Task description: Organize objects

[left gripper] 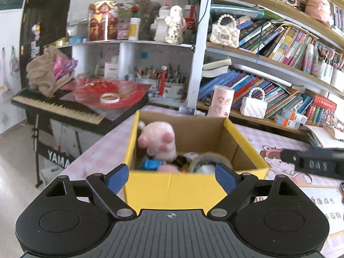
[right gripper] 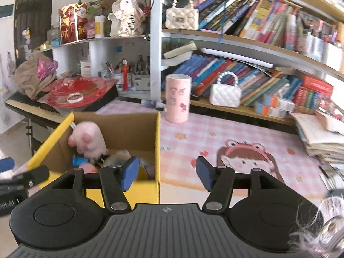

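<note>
You have one yellow cardboard box, one pink plush toy inside it, two white quilted pearl-handled handbags, and one pink cylindrical canister.

"YAMA" on keyboard stand

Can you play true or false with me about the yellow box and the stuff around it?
1. The yellow cardboard box has a fluffy pink plush toy inside. True.
2. The tall pink paper-wrapped cylinder lies inside the box. False: it stands upright on the pink checked table mat, beside the box.
3. The left gripper squeezes a toy. False: its jaws are open and empty.
4. The right gripper is open and holds nothing. True.
5. A white quilted handbag with a pearl handle sits on the lower bookshelf. True.
</note>
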Motion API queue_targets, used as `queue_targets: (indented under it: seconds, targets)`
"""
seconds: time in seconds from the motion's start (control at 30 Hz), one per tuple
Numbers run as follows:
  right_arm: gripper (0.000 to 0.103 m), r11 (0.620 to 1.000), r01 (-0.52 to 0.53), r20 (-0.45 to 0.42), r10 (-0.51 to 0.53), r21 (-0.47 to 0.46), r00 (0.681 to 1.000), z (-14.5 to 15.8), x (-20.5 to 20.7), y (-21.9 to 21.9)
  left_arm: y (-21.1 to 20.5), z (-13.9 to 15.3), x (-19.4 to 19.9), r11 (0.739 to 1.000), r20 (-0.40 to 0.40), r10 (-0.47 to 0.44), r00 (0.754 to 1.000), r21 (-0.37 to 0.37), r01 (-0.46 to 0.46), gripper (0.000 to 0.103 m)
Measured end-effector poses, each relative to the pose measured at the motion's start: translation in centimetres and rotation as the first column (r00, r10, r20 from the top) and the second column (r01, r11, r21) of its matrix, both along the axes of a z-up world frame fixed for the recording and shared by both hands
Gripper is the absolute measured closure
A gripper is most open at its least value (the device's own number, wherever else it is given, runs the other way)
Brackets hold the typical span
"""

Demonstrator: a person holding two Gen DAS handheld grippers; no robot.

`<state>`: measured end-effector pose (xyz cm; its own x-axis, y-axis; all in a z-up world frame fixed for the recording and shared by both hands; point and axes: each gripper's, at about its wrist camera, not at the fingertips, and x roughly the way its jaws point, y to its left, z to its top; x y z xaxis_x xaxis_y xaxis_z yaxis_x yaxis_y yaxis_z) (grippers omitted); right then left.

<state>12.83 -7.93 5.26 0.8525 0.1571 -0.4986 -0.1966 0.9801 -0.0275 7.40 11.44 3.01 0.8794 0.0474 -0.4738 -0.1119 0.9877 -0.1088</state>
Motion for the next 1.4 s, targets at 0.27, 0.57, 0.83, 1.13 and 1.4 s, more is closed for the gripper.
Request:
queue_targets:
  seconds: [0.27, 0.57, 0.83, 1.13, 1.4]
  targets:
    - [0.042, 0.996, 0.089, -0.058, -0.09, -0.023, 0.994, -3.6, -6.2, -1.0, -1.0, -1.3, -3.4, 0.999, -0.051, -0.029, 0.998, 0.016, 0.03, 0.013]
    - [0.029, 0.988, 0.144, -0.122, -0.15, -0.058, 0.981, -6.0, -10.1, -1.5, -3.6, -2.7, -4.9, 0.99, -0.112, -0.124, 0.986, 0.059, 0.132, 0.01]
    - [0.012, 0.967, 0.241, -0.115, -0.25, -0.088, 0.961, -5.8, -12.0, -4.2, -7.0, -3.0, -4.5, 0.976, -0.149, -0.201, 0.968, 0.061, 0.211, 0.007]
    - [0.002, 0.903, 0.426, -0.131, -0.43, -0.058, 0.893, -5.0, -13.1, -8.5, -10.7, -2.5, -4.7, 0.95, -0.137, -0.299, 0.944, 0.046, 0.308, 0.003]
    - [0.0, 0.863, 0.501, -0.128, -0.505, -0.064, 0.854, -5.1, -14.4, -10.3, -13.0, -3.0, -4.7, 0.94, -0.186, -0.307, 0.933, 0.096, 0.328, 0.002]
